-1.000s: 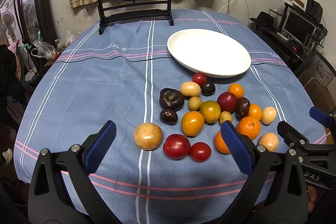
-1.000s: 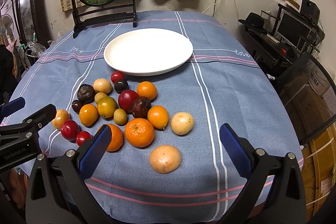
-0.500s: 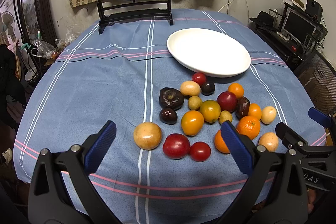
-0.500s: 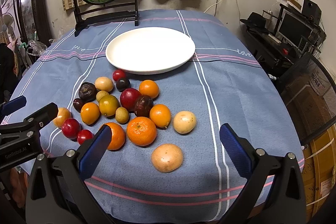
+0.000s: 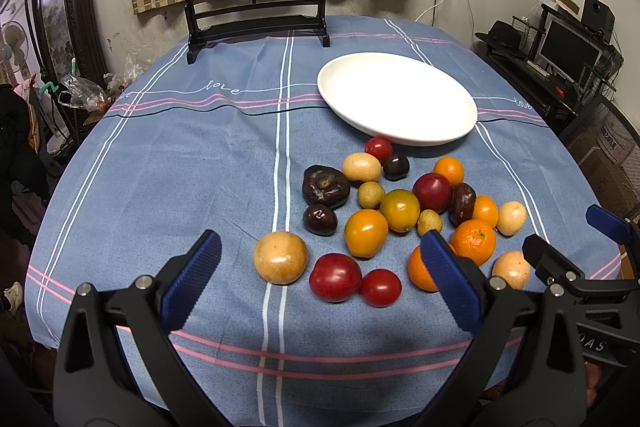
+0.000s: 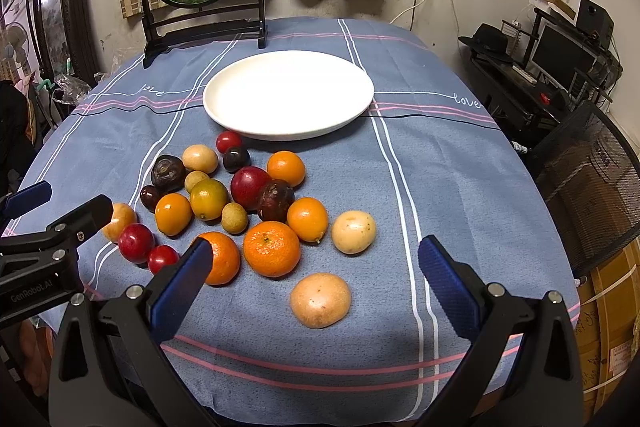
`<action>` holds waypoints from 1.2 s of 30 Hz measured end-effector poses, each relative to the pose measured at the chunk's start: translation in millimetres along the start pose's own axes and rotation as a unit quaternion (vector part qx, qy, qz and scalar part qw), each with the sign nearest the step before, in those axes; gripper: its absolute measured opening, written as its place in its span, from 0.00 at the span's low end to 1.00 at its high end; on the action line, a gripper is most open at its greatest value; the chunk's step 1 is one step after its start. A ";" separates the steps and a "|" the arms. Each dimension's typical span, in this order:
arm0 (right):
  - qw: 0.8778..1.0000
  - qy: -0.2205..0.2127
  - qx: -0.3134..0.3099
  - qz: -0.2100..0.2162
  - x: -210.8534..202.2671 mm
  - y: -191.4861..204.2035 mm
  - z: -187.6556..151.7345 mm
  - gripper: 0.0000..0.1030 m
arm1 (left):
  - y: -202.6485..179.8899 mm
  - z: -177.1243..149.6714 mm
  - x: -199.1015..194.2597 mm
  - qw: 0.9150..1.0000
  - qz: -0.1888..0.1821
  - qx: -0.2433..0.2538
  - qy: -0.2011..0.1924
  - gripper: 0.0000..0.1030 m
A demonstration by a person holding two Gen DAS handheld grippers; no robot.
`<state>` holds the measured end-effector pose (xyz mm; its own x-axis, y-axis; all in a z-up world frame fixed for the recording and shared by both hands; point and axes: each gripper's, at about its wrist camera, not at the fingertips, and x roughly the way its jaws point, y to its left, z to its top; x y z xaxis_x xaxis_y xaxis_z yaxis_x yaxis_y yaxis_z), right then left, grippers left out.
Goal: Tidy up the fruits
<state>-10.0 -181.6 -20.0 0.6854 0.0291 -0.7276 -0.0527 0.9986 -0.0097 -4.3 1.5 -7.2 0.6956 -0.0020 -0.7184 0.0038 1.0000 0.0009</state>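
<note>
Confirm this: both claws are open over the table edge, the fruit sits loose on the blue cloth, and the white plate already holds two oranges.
Wrong on the plate: it holds nothing, as the right wrist view shows. The oranges lie on the cloth with the other fruit. Left claw and right claw are open.

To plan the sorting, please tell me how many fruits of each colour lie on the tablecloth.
Red fruits: 4
Orange fruits: 5
Dark purple-brown fruits: 4
Tan or pale fruits: 6
Yellow-green fruit: 1
Total: 20
</note>
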 end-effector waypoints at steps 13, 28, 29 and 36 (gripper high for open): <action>1.000 -0.003 -0.002 -0.012 0.2 0.0 1.7 0.99 | 0.2 0.2 0.1 1.000 -0.001 0.000 0.001 0.98; 0.999 -0.010 -0.016 0.041 -3.5 -20.5 -15.8 0.99 | 14.2 -13.4 9.0 1.000 0.007 -0.002 0.016 0.98; 0.999 -0.005 -0.018 0.044 -2.7 -22.8 -20.7 0.99 | 19.5 -16.1 10.6 1.000 0.009 -0.004 0.018 0.98; 0.997 0.042 -0.017 0.060 26.0 -27.8 -50.6 0.86 | 42.7 -38.9 14.8 0.999 0.005 -0.010 0.039 0.98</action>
<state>-27.5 -210.9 -73.3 0.6090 0.1438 -0.7800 -0.1575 0.9858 0.0588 -21.7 44.3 -44.9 0.6380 0.0071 -0.7700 -0.0182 0.9998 -0.0058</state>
